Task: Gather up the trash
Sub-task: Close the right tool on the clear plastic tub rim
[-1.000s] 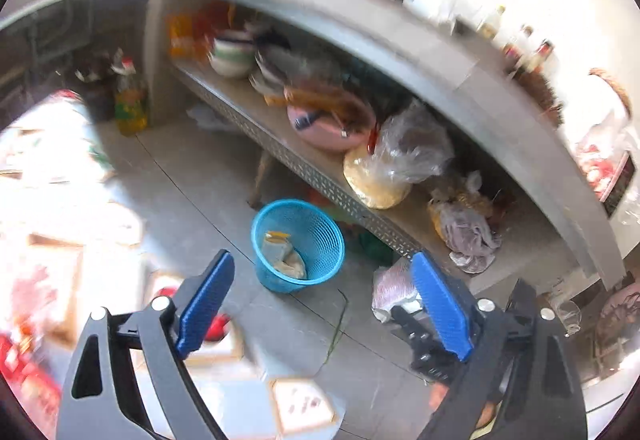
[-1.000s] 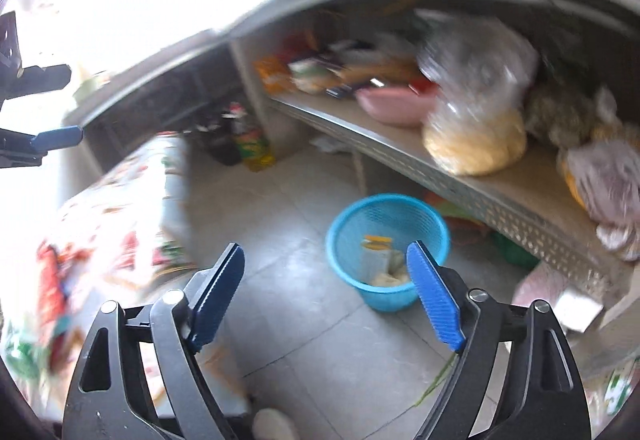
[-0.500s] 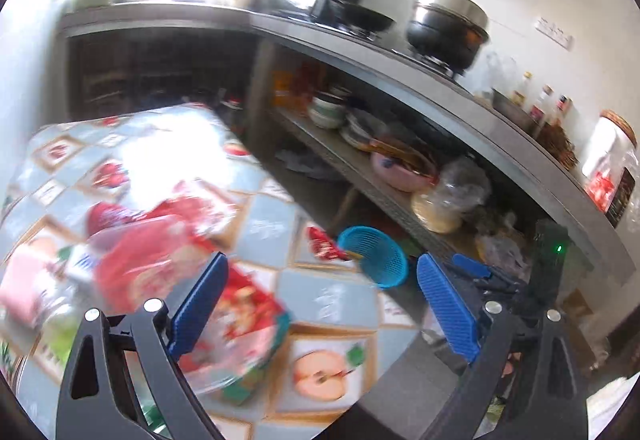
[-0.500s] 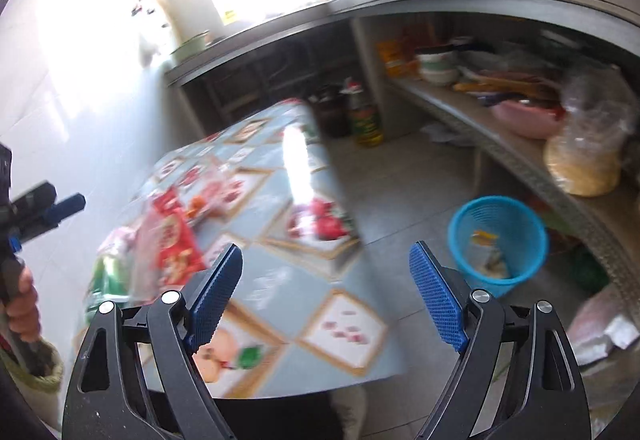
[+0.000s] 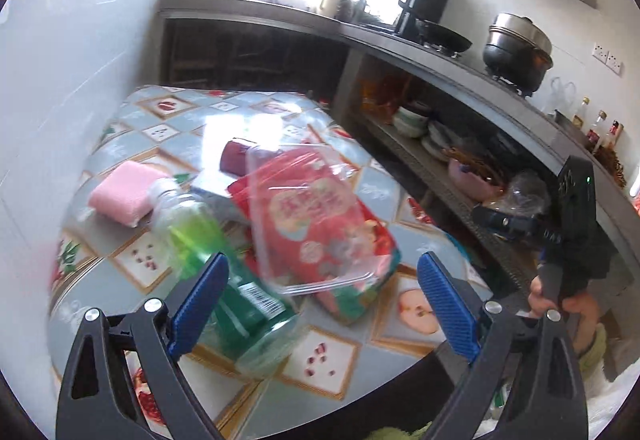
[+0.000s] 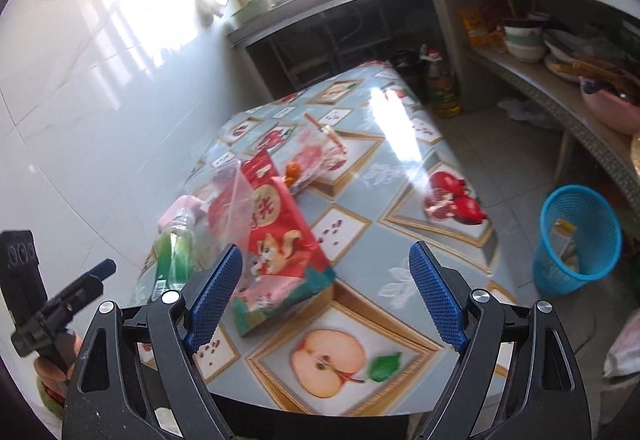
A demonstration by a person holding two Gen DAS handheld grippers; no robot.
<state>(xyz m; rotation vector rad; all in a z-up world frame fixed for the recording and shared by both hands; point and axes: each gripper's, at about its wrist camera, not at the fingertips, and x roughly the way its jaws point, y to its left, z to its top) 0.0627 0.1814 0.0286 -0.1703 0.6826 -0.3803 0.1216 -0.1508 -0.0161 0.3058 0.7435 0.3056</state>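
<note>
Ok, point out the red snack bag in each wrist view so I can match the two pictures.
Left wrist: red snack bag at centre, under a clear plastic lid.
Right wrist: left of centre, just past the left blue finger.
Shared landmark: the green bottle lying left of the bag.

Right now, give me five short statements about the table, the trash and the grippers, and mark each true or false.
1. Both the left gripper and the right gripper are open and hold nothing. True.
2. The plastic bottle stands upright. False: it lies on its side.
3. The blue basket sits on the table. False: it is on the floor.
4. A clear plastic tray lies over the red snack bag. True.
5. The basket is empty. False: some scraps are inside.
</note>
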